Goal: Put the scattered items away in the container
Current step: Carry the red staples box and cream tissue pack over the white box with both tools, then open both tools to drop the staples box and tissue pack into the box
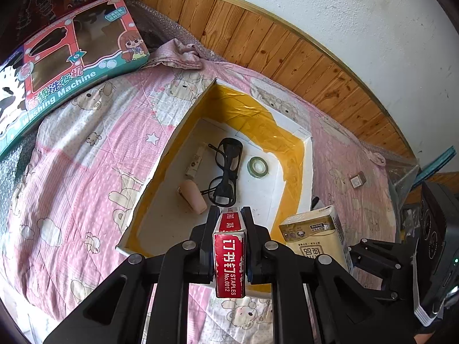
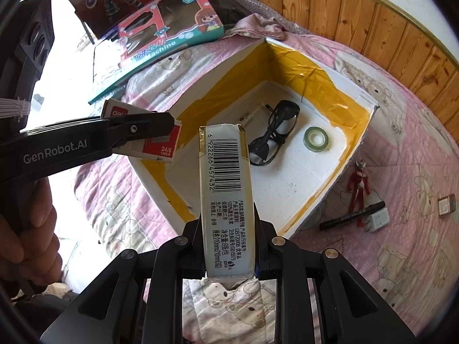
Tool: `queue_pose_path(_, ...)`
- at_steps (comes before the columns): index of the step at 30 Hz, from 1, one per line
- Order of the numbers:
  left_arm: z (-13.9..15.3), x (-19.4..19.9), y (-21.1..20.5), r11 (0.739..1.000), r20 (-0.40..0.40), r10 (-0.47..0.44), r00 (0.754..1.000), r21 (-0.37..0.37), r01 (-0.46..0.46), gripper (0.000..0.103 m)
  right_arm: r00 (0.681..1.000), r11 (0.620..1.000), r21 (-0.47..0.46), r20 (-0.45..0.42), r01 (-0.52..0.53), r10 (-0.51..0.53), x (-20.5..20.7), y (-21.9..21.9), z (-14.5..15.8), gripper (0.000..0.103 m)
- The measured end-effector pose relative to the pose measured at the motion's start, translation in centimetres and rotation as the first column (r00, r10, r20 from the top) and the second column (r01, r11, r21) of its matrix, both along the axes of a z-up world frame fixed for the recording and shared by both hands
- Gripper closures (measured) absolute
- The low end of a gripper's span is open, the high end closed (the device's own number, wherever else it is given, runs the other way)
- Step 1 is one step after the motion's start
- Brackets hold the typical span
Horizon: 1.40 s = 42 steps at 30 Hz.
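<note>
Left wrist view: toy washing machine box [image 1: 71, 60] at the far left corner of the bed [image 1: 86, 149], pink bear-print quilt under everything. Left gripper [image 1: 231, 215] clamped on a red staples box [image 1: 229, 261], held just over the near rim of the container [image 1: 172, 143], a white foam box with yellow tape lining. Inside, left to right: small white stick-shaped item [image 1: 196, 162], beige oblong item [image 1: 193, 196], black glasses [image 1: 225, 172], green tape roll [image 1: 258, 166]. Tissue pack [image 1: 318, 239] to the right, over the container's near right corner, held by the right gripper, which shows only partly at the right edge. Small square box [image 1: 357, 179] lies on the quilt beyond the container's right wall.

Right wrist view: a hand [image 2: 25, 229] at the left edge holds the left gripper [image 2: 169, 126], pinching the staples box [image 2: 155, 146] above the container's [image 2: 364, 132] near left wall. Right gripper [image 2: 228, 218] squeezed on the tissue pack [image 2: 226, 189], barcode side up, over the near rim. Glasses [image 2: 275, 132] and tape roll [image 2: 316, 138] on the container floor. On the quilt to the right of the container: red figurine [image 2: 358, 185], black marker [image 2: 351, 216], white block [image 2: 378, 219] touching the marker, small square box [image 2: 447, 205] close to the bed's right edge.
</note>
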State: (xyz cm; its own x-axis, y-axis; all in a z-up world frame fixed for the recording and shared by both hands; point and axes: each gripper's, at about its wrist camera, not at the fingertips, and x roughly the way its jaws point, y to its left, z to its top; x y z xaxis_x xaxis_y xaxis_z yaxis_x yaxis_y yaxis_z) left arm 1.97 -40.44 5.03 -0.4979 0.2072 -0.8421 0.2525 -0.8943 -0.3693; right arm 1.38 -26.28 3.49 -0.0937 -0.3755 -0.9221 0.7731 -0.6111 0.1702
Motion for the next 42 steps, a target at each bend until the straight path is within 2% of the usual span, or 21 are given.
queue_pose_path(20, -5.6, -2.5, -0.5, 0.999, 0.150, -0.035, 0.988, -0.027, 0.039, 0.088, 0.992, 0.987, 0.104, -0.002, -0.123, 0.124, 0.6, -2.3, -3.9, 0.079)
queue_pose_path(30, -7.6, -2.8, -0.6, 0.998, 0.202, -0.054, 0.978, -0.022, 0.060, 0.087, 0.992, 0.985, 0.119, 0.029, -0.124, 0.121, 0.6, -2.5, -5.2, 0.079)
queue_pose_path(33, -7.8, -2.8, -0.6, 0.998, 0.209, -0.054, 0.976, -0.027, 0.061, 0.087, 0.992, 0.988, 0.101, 0.056, -0.119, 0.114, 0.4, -2.4, -5.4, 0.075)
queue_pose_path(35, -8.1, -2.7, -0.7, 0.998, 0.217, -0.057, 0.974, -0.019, 0.062, 0.085, 0.992, 0.990, 0.090, 0.078, -0.105, 0.098, 0.2, -2.1, -5.4, 0.072)
queue_pose_path(36, -8.2, -2.7, -0.8, 0.998, 0.223, -0.055, 0.973, -0.012, 0.059, 0.077, 0.992, 0.991, 0.087, 0.084, -0.099, 0.092, 0.2, -2.0, -5.4, 0.072)
queue_pose_path(38, -8.1, -2.4, -1.1, 0.999, 0.223, -0.039, 0.974, -0.021, 0.045, 0.069, 0.993, 0.993, 0.084, 0.087, -0.088, 0.080, 0.1, -1.6, -5.2, 0.071)
queue_pose_path(42, -7.0, -1.4, -1.9, 0.999, 0.195, -0.016, 0.981, -0.047, 0.026, 0.069, 0.995, 0.996, 0.067, 0.090, -0.055, 0.049, 0.0, -0.5, -4.6, 0.071)
